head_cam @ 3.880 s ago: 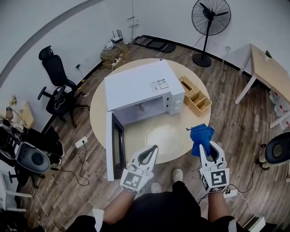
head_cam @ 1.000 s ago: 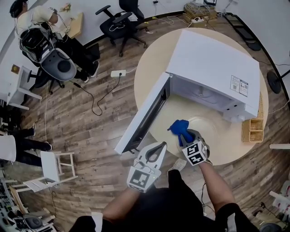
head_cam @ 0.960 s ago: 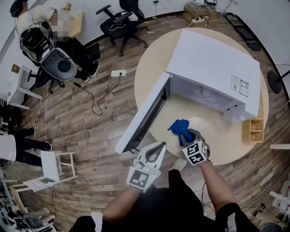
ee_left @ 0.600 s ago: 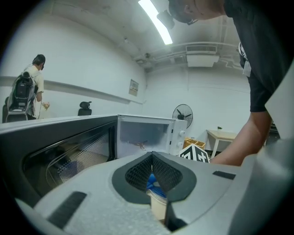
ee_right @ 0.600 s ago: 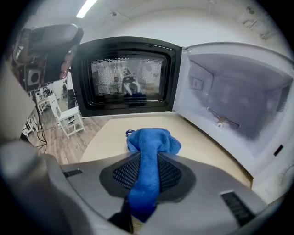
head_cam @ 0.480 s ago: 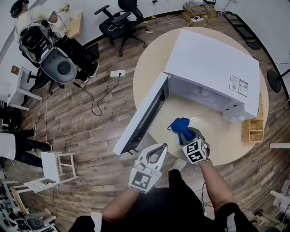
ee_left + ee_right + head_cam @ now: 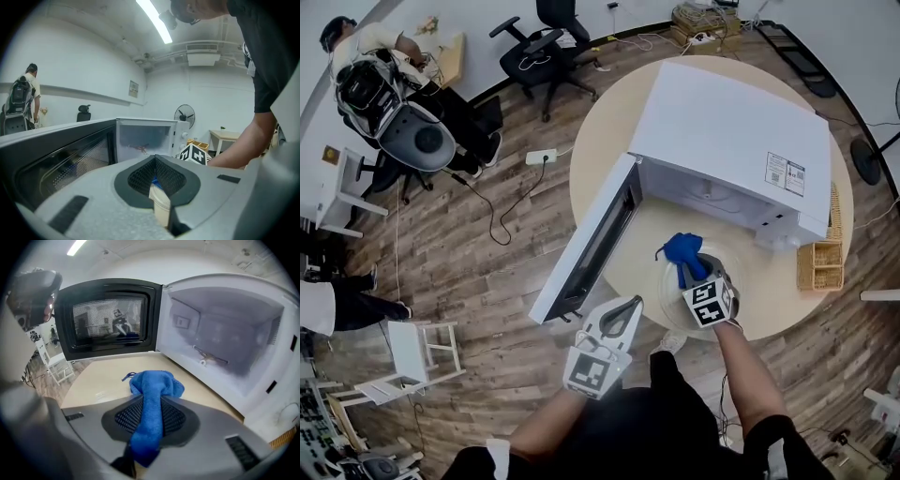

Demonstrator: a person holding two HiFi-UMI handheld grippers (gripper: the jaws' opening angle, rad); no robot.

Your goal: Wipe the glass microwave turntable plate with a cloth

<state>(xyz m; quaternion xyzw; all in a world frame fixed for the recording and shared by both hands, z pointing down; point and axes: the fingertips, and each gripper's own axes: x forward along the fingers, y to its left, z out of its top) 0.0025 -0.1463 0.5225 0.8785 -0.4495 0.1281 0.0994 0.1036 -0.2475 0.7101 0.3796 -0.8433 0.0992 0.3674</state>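
The left gripper (image 7: pixel 630 305) hangs off the bench edge just below the open microwave door (image 7: pixel 586 239), its jaws together on nothing, much as it did half a second ago. The right gripper (image 7: pixel 687 274), jaws clamped on the blue cloth (image 7: pixel 680 248), has brought it in from beside the bench to over the glass turntable plate (image 7: pixel 671 302), which lies on the round bench (image 7: pixel 769 300) before the microwave (image 7: pixel 731 131). I cannot tell if the cloth touches the glass; wiping looks about to begin

Left gripper (image 7: pixel 630 304): jaws pressed together, held close before the torso (image 7: pixel 623 427). Right gripper (image 7: pixel 688 274): forearm (image 7: pixel 739 361) stretched forward, jaws clamped on a blue cloth (image 7: pixel 681 249).
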